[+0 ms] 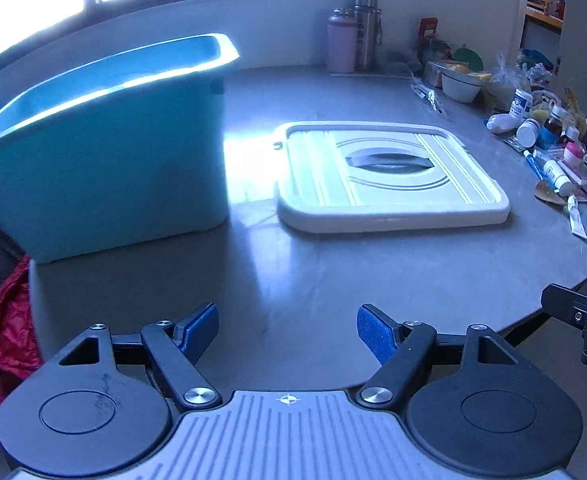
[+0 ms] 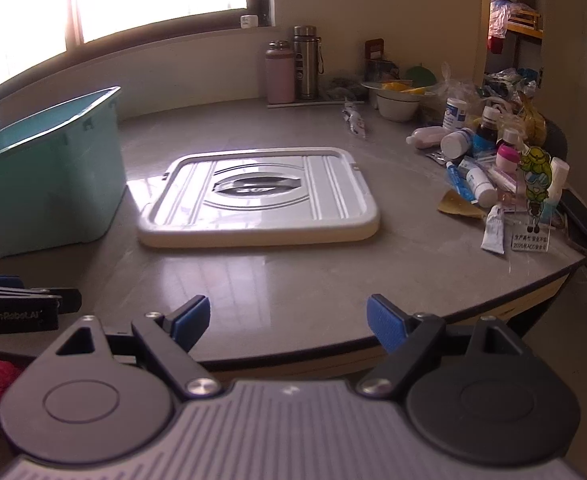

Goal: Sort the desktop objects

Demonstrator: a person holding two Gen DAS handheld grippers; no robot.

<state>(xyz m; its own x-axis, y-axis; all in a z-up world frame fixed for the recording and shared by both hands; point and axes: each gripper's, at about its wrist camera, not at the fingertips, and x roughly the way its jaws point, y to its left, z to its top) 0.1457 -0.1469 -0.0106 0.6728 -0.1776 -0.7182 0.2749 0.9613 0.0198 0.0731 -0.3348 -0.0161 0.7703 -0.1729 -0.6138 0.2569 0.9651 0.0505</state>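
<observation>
A teal plastic bin [image 1: 105,148] [image 2: 49,168] stands open-topped at the left of the grey table. Its white lid [image 1: 389,176] [image 2: 261,196] lies flat in the middle. A heap of small items, with medicine bottles [image 2: 459,142] [image 1: 527,130], tubes [image 2: 493,232] and a cartoon figure stand [image 2: 535,184], lines the right side. My left gripper [image 1: 287,330] hovers open over the near table edge, nothing between its blue pads. My right gripper [image 2: 287,320] is open too, just short of the table's front edge, and empty.
Two flasks [image 2: 293,66] stand by the back wall under the window. A white bowl [image 2: 397,106] and a plate of food sit at the back right. Red cloth [image 1: 9,320] lies off the table's left edge. Bare tabletop [image 2: 293,280] stretches before the lid.
</observation>
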